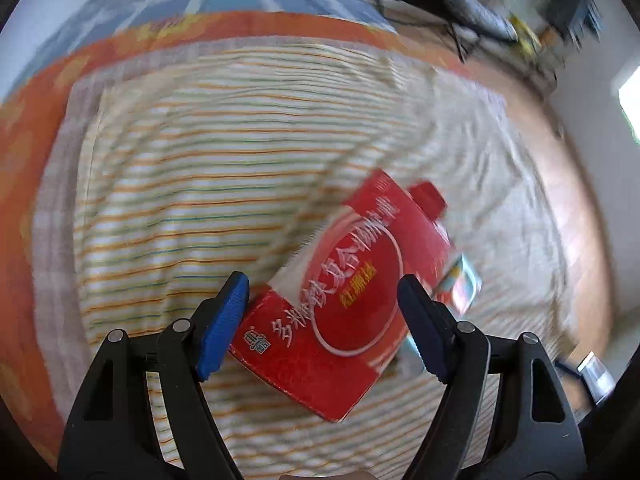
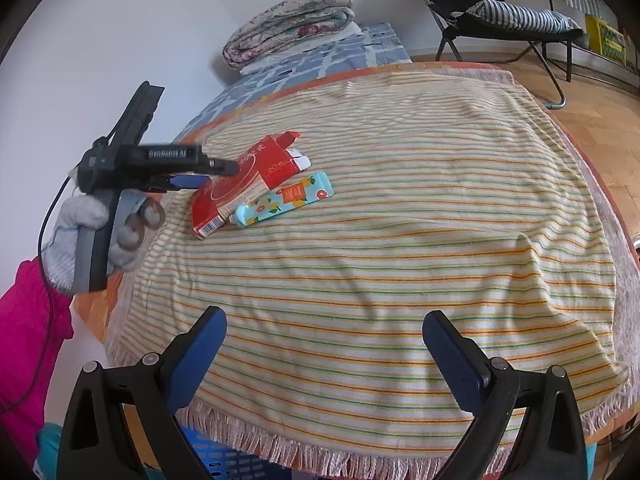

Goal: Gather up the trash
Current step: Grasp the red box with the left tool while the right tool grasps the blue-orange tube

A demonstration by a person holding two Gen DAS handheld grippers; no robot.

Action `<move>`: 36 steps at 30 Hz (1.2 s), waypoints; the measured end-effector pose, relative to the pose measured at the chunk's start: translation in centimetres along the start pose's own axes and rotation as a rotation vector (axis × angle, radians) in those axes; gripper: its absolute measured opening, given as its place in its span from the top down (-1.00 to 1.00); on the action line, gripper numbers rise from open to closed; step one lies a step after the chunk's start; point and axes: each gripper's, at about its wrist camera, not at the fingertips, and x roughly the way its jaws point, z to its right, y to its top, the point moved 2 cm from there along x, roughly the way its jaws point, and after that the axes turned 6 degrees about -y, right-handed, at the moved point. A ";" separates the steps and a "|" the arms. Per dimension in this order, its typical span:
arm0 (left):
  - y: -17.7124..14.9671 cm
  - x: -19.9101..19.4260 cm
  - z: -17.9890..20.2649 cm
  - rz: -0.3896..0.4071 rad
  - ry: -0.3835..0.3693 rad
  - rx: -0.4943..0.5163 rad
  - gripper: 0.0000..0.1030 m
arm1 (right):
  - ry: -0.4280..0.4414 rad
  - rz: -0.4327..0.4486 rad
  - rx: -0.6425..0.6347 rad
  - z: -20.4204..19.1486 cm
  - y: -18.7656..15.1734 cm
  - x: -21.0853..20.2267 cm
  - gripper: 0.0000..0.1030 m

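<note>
Item: red carton (image 1: 340, 300), flat on my striped towel (image 2: 380, 260) over the bed, a teal tube (image 2: 284, 199) touching it. My left gripper (image 1: 324, 312): fingers released, straddling the carton. My right gripper (image 2: 324, 356): fingers released, empty.

A home bedroom: striped blanket (image 2: 400, 240) over a bed, folded quilt (image 2: 288, 24), folding chair (image 2: 500, 12), wood floor (image 2: 600, 112).

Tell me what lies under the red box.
The red box lies on the striped towel and overlaps one end of the teal floral packet beside it. How far the packet runs beneath the box is hidden, as is anything else under it.
</note>
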 end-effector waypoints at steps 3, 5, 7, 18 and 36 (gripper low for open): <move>-0.5 0.5 2.8 -0.037 0.121 0.163 -0.54 | -0.004 -0.001 0.001 0.1 0.0 0.0 -0.95; -0.7 1.1 4.2 -0.067 0.153 0.227 -0.64 | -0.007 -0.002 0.005 0.3 0.0 0.1 -0.95; -0.8 1.7 5.1 -0.086 0.164 0.258 -0.71 | -0.006 -0.005 0.011 0.5 0.1 0.2 -0.95; 0.4 3.4 4.8 -0.090 0.235 0.241 -0.83 | 0.052 -0.040 0.053 1.1 1.7 2.0 -0.84; -1.9 -0.7 0.7 0.021 0.179 0.193 -0.28 | 0.236 -0.132 0.256 -1.6 7.9 11.5 0.14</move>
